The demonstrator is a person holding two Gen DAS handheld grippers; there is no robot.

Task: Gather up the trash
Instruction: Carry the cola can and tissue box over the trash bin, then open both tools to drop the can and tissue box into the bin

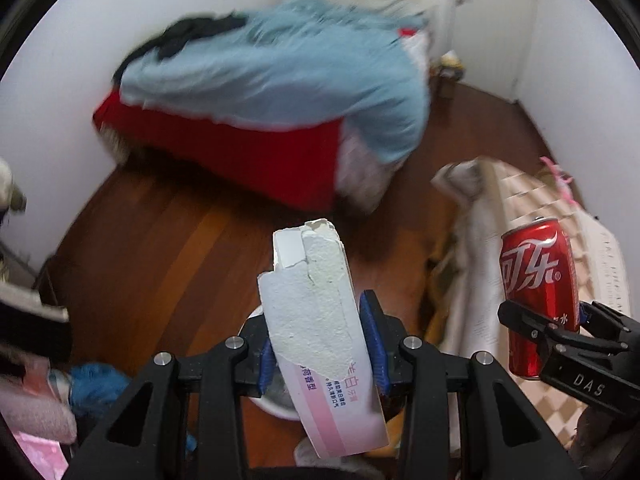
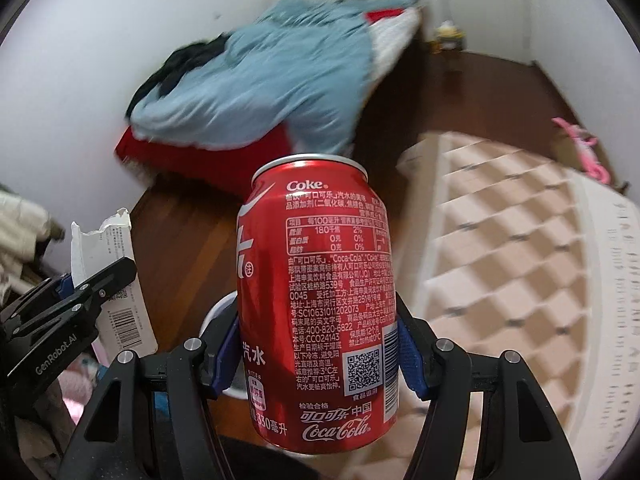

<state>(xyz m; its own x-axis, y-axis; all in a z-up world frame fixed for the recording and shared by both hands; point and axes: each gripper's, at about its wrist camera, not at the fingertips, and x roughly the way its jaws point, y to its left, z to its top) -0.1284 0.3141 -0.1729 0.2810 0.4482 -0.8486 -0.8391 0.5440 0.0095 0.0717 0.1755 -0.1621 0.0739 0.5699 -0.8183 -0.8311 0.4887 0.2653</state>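
Observation:
My left gripper point(image 1: 320, 344) is shut on a torn white and pink toothpaste box point(image 1: 316, 320), held upright above the wooden floor. The box also shows in the right wrist view point(image 2: 116, 280) at the left, with the left gripper point(image 2: 92, 284) clamped on it. My right gripper point(image 2: 318, 352) is shut on a red Coca-Cola can point(image 2: 316, 304), held upright. The can also shows in the left wrist view point(image 1: 538, 292) at the right, in the right gripper point(image 1: 544, 320). Both are held in the air side by side.
A bed with a light blue quilt point(image 1: 280, 72) and red sheet point(image 1: 256, 148) stands against the white wall. A beige checked mat or cushion point(image 2: 520, 264) lies at right. A white bowl-like rim point(image 1: 280, 406) sits below the left gripper. Clothes are piled at left point(image 1: 36, 392).

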